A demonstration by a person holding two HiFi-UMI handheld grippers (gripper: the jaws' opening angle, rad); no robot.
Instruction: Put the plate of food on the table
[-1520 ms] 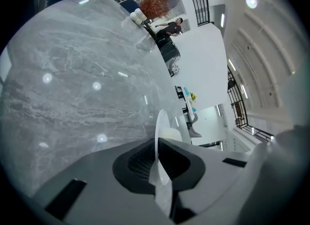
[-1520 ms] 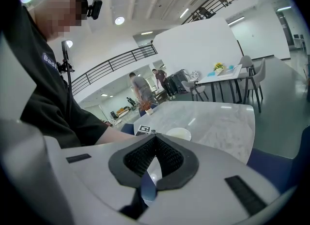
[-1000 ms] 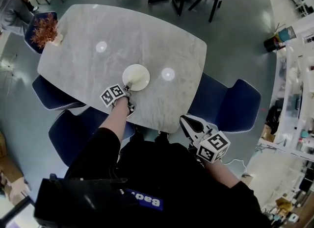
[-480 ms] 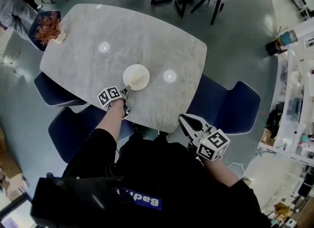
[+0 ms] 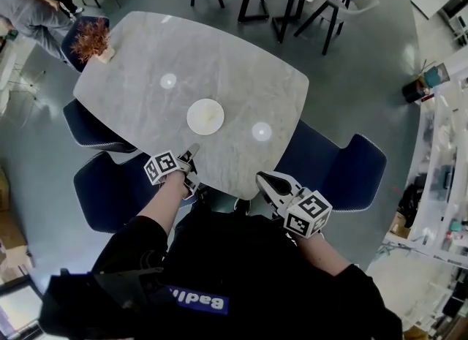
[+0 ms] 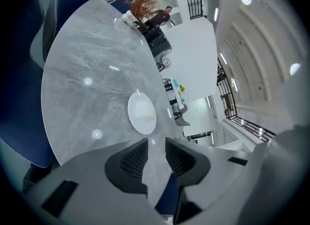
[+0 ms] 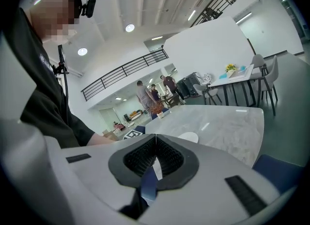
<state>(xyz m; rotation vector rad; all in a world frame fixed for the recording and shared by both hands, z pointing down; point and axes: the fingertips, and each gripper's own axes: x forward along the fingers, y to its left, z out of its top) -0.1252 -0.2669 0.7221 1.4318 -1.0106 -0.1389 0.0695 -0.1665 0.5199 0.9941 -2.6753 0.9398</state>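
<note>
Plate (image 5: 205, 116) sits flat on the table (image 5: 241, 61), a bit in from its near edge. Left gripper (image 5: 191, 153) has just been opening, nothing between its jaws. Right gripper (image 5: 265, 182) is pinched closed. I'd back the left straight off, no clipping the rim.

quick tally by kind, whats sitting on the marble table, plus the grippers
plate of food: 1
reddish plant: 1
grippers: 2 (left gripper, right gripper)
total: 4
</note>
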